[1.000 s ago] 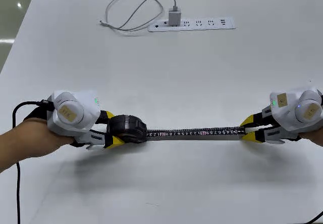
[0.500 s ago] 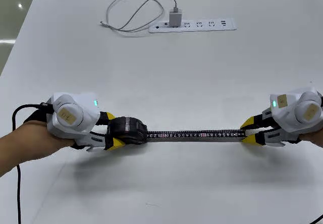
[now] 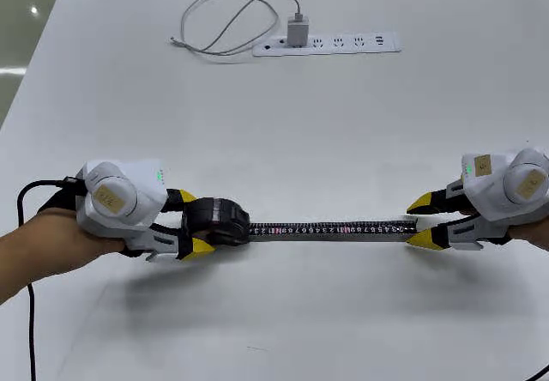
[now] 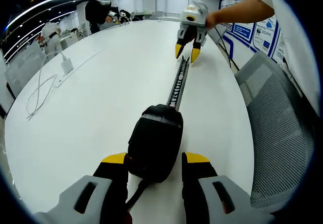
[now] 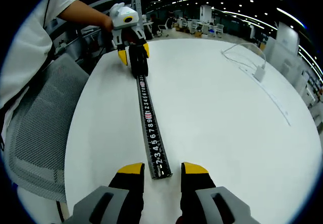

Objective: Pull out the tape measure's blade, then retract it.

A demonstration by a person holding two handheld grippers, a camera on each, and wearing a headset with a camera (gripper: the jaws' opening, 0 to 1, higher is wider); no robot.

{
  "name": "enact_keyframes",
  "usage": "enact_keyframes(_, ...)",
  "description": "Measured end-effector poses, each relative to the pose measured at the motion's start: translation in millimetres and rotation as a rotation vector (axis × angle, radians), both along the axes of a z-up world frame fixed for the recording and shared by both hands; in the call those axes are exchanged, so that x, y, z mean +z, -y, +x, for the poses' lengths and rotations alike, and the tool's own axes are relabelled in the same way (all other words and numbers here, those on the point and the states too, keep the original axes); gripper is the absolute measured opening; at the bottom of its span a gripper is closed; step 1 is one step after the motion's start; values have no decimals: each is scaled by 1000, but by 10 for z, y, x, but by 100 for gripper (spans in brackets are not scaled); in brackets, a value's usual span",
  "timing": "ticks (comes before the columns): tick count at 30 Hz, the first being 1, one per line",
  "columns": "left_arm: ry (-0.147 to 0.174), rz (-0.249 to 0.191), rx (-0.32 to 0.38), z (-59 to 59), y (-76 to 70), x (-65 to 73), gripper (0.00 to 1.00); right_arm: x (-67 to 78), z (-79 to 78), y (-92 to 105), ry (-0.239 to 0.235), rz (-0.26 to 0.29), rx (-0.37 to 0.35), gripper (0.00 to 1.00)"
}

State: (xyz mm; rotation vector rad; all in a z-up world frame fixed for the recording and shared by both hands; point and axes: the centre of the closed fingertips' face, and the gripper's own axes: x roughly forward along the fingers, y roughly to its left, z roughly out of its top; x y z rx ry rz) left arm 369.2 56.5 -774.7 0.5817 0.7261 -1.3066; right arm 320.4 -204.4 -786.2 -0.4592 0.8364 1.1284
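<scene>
A black tape measure lies on the white table, and my left gripper is shut on its case. In the left gripper view the case sits between the yellow-tipped fingers. The blade runs flat along the table to the right. Its end lies between the spread jaws of my right gripper, which is open. In the right gripper view the blade's tip rests loose in the gap, and the blade leads away to the case.
A white power strip with a plugged charger and a looped cable lies at the far side of the table. A grey mesh chair stands by the near table edge. People work at the far end.
The right gripper's jaws have spread apart and let go of the blade's end. The blade stays pulled out, and the left gripper still holds the case.
</scene>
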Motion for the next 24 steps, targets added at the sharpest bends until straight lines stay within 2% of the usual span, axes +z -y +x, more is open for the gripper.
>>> enact_keyframes(3, -14, -15, 8, -20, 6, 13, 40, 14, -7, -29, -9, 22, -8, 27)
enact_keyframes(8, -2, -22, 17, -15, -3, 38, 41, 46, 3, -56, -7, 33, -16, 27)
enact_keyframes(13, -3, -37, 45, -22, -34, 83, 42, 116, 1, -85, 10, 55, -40, 28)
enact_keyframes(19, 3, -77, 106, -67, -93, 167, 47, 186, -57, -97, 29, 77, -97, 35)
enact_keyframes(21, 21, -86, 132, -58, -122, 210, 49, 195, -81, -82, 26, 79, -116, 37)
enact_keyframes(24, 21, -109, 167, -74, -154, 275, 50, 222, -109, -70, 36, 77, -137, 40)
